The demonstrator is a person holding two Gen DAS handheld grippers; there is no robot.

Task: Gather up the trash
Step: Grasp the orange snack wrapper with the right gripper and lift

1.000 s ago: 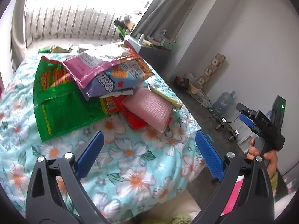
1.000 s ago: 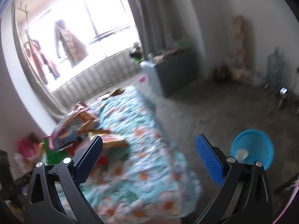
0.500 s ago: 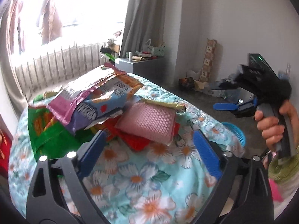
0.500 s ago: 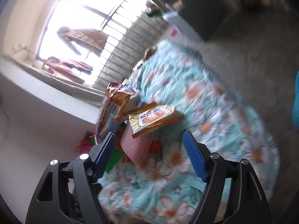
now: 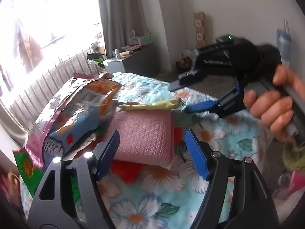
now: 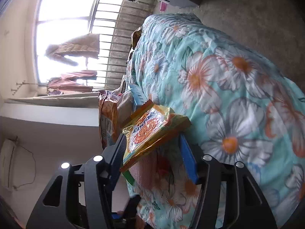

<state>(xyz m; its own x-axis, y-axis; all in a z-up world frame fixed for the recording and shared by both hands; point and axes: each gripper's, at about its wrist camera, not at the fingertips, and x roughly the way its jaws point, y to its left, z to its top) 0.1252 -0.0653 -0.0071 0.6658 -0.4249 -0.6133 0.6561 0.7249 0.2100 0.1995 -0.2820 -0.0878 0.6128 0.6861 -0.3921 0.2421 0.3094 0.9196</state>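
Since a second ago both tools have closed in on the wrapper pile near the bed's (image 5: pixel 144 206) foot edge, jaws narrowing. The left tool (image 5: pixel 152 150) brackets the pink padded mailer pouch (image 5: pixel 144 133); the right tool (image 6: pixel 152 158) straddles the yellow-orange crinkly snack packet (image 6: pixel 152 129); neither grips yet.

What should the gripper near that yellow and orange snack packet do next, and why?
Probably finish closing the right gripper on the yellow and orange snack packet. Its jaws have just been closing and already straddle the packet's near end atop the pile, but one pad looks clear of it.
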